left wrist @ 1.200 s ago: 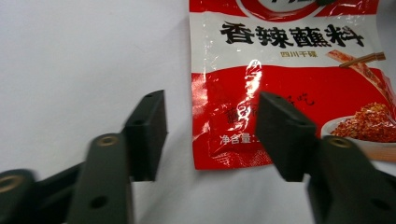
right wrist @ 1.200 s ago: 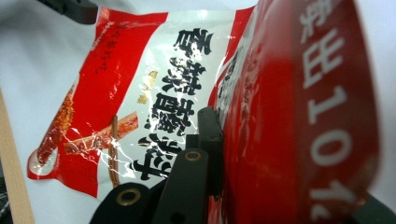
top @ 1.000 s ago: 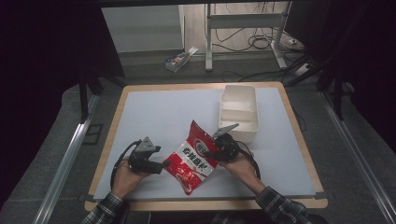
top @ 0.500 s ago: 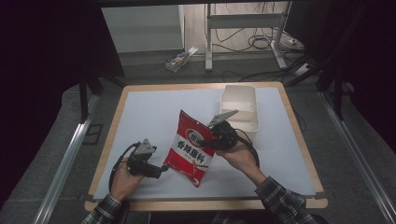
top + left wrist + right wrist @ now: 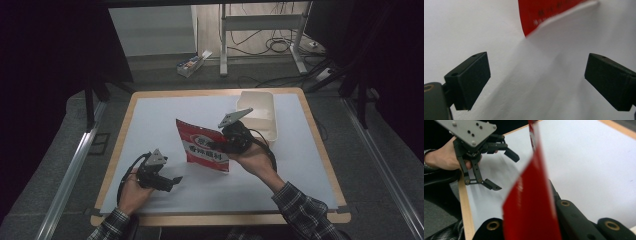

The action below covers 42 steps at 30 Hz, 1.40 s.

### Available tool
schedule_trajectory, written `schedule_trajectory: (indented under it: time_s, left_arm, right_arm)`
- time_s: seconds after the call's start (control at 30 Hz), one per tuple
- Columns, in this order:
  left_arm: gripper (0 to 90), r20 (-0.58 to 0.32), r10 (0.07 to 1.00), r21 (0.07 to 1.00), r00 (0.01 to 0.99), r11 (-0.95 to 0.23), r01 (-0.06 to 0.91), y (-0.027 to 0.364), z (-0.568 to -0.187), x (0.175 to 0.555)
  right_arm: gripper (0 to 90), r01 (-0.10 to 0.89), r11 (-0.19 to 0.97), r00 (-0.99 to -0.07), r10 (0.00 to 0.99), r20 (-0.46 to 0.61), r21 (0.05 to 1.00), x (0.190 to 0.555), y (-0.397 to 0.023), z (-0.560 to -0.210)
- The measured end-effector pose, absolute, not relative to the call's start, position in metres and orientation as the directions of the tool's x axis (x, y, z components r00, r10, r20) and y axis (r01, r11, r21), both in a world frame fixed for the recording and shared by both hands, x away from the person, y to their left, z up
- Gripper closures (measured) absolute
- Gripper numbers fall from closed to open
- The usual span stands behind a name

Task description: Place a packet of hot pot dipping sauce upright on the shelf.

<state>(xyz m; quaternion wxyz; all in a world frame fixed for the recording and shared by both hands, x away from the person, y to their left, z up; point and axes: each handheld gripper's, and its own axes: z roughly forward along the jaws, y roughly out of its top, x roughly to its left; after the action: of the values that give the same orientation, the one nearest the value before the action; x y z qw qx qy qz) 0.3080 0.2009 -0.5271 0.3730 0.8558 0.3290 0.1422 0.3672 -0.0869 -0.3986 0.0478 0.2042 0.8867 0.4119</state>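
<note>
Two handheld black two-jaw grippers work over a white-topped table w/ a light wooden rim (image 5: 210, 93). Right gripper (image 5: 226, 141) is clamped on a glossy red foil snack bag w/ white print (image 5: 202, 147), pinching its right edge & holding it up off the tabletop; the bag's long axis runs roughly upright, tilted, w/ its lower edge hanging free. Left gripper (image 5: 172, 181) sits low, nearer the person than the bag & to its left, jaws spread wide w/ nothing between them; they have just been opening. In the left gripper view the bag's red corner (image 5: 549, 15) floats ahead of the gap, apart from both pads. An off-white rectangular plastic tub (image 5: 260, 117) stands just beyond the bag, on its right, so the right hand is nearer to it; likely the bag goes that way next.
</note>
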Motion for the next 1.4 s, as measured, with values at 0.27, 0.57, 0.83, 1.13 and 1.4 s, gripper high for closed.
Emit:
schedule_trajectory:
  time_s: [0.27, 0.57, 0.83, 1.13, 1.4]
  left_arm:
    - [6.5, -0.003, 0.664, 0.727, 0.747, -0.512, 0.458, 0.2, -0.529, 0.309]
    - [5.5, -0.003, 0.657, 0.727, 0.754, -0.517, 0.453, 0.2, -0.531, 0.31]
    - [4.5, 0.008, 0.654, 0.727, 0.756, -0.523, 0.445, 0.2, -0.532, 0.31]
    - [4.5, 0.008, 0.652, 0.726, 0.758, -0.525, 0.445, 0.199, -0.532, 0.31]
    - [4.6, 0.004, 0.652, 0.725, 0.759, -0.525, 0.447, 0.198, -0.532, 0.31]
  right_arm:
    - [88.9, 0.305, 0.56, -0.903, 0.426, 0.048, 0.771, 0.378, -0.088, -0.384]
    - [88.9, 0.302, 0.522, -0.882, 0.47, 0.027, 0.797, 0.395, -0.091, -0.365]
    - [88.9, 0.308, 0.507, -0.875, 0.483, 0.031, 0.805, 0.406, -0.092, -0.357]
    - [88.9, 0.302, 0.508, -0.865, 0.502, 0.007, 0.807, 0.417, -0.09, -0.348]
    - [88.9, 0.309, 0.488, -0.849, 0.528, 0.006, 0.816, 0.429, -0.093, -0.34]
